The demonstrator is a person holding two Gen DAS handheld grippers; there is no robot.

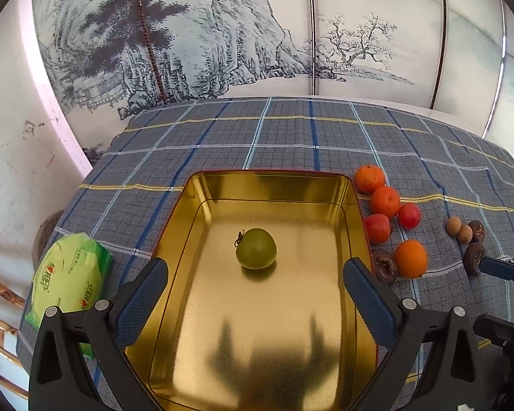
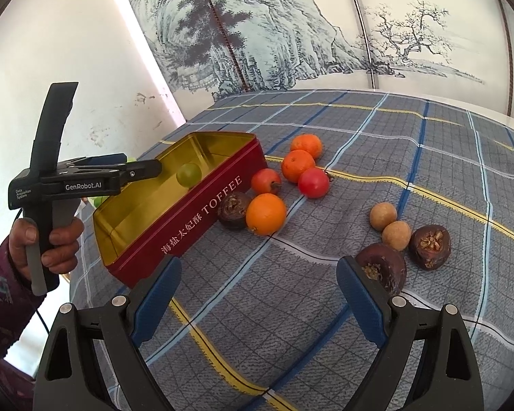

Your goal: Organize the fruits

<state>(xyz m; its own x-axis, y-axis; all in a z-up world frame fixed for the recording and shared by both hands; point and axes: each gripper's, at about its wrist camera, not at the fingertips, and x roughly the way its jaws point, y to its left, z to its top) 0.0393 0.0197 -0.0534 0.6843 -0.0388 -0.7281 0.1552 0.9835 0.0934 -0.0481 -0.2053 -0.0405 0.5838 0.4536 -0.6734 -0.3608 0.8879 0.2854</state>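
A green tomato (image 1: 256, 248) lies alone on the gold floor of the open red toffee tin (image 1: 354, 202), well apart from its walls. The left gripper (image 1: 256, 279) hangs over the tin's near end, fingers spread wide with nothing between them. Just beside the tin's right wall sit two tangerines (image 1: 370, 178), two red tomatoes (image 1: 377, 228), an orange (image 1: 410, 258) and a dark water chestnut (image 1: 383, 265). Farther right lie two longans (image 2: 383, 216) and two more chestnuts (image 2: 429, 246). The right gripper (image 2: 258, 282) is released too, its right finger against the nearest chestnut (image 2: 384, 267). A green packet (image 1: 70, 281) rests near the plaid tablecloth (image 1: 257, 137)'s left edge; bare cloth stretches behind the tin.
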